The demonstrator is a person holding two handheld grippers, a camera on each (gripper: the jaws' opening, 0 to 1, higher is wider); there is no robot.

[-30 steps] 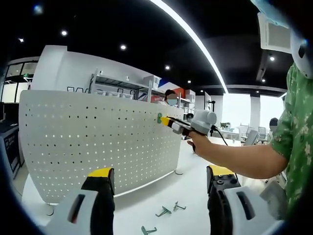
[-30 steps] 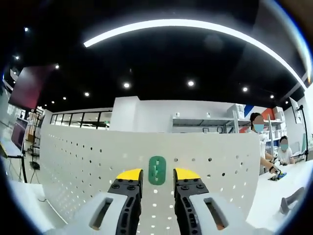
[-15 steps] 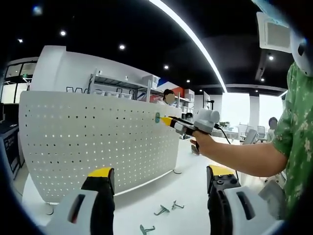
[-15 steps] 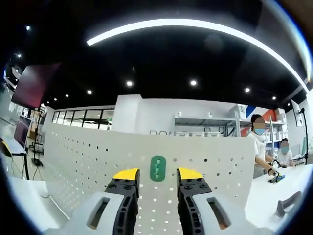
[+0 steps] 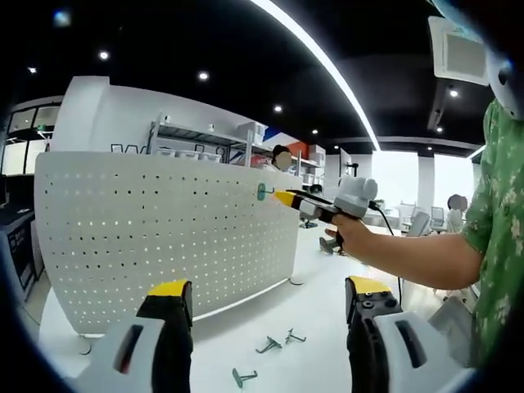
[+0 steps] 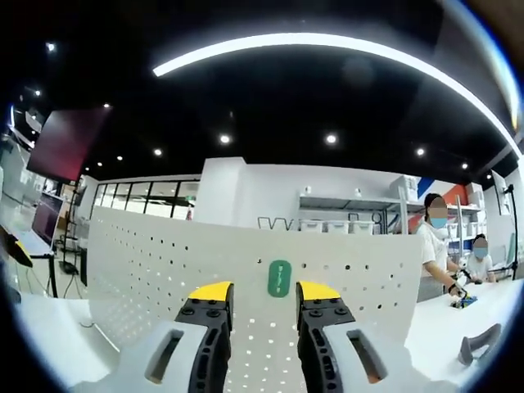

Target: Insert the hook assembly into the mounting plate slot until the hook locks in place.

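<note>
While the green hook (image 6: pixel 279 277) sits seated in the white perforated mounting plate (image 6: pixel 164 278) near its top edge, the right gripper (image 6: pixel 262 293) hangs just in front of it, its yellow-tipped jaws parted with nothing between them and the hook showing in the gap. Over in the left gripper view, that same hook (image 5: pixel 261 192) pokes out from the upper right part of the pegboard plate (image 5: pixel 147 237), and the right gripper (image 5: pixel 284 197) points straight at it, held in the person's hand (image 5: pixel 350 236), tip just beside the hook and not touching it. Down low, the left gripper (image 5: pixel 266 291) holds wide open, jaws well apart and empty. Between those jaws, three spare metal hooks (image 5: pixel 270 352) lie loose on the white table (image 5: pixel 319 311) in front of the plate's base. At right, a green patterned sleeve (image 5: pixel 495 213).
</note>
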